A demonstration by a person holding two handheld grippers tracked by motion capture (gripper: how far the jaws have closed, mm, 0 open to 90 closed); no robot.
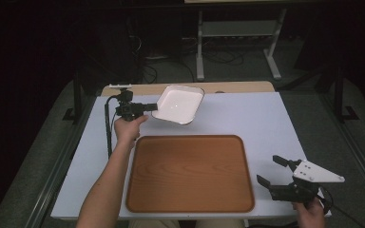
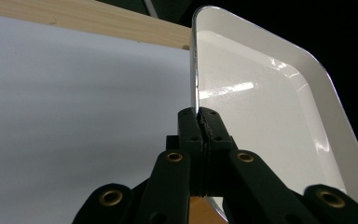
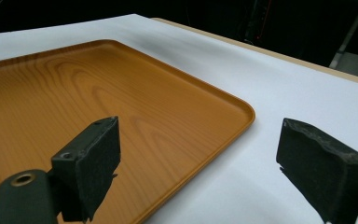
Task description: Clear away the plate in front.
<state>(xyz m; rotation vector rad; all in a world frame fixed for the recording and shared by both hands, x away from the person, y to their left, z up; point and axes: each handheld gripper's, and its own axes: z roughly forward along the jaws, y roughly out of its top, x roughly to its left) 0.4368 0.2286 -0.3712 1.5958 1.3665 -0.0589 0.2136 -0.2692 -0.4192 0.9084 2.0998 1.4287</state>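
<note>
Up top, L gripper (image 1: 147, 106) pinches glossy white rectangular dish (image 1: 178, 104) rim; R gripper (image 1: 273, 172) spread beside woodgrain tray (image 1: 190, 173).

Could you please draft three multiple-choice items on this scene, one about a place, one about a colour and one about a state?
1. Where is the left hand-held gripper gripping the white dish?
A. At its rim
B. Across its middle
C. Under its base

2. What colour is the tray?
A. Blue
B. Wood-grain brown
C. Black

3. What is the state of the right hand-held gripper?
A. Shut on the tray
B. Shut on the dish
C. Open, holding nothing

Answers: 1 A, the left gripper view shows the jaws closed on the dish's edge; 2 B, the wood grain shows in the high view; 3 C, its jaws stand apart beside the tray.
</note>
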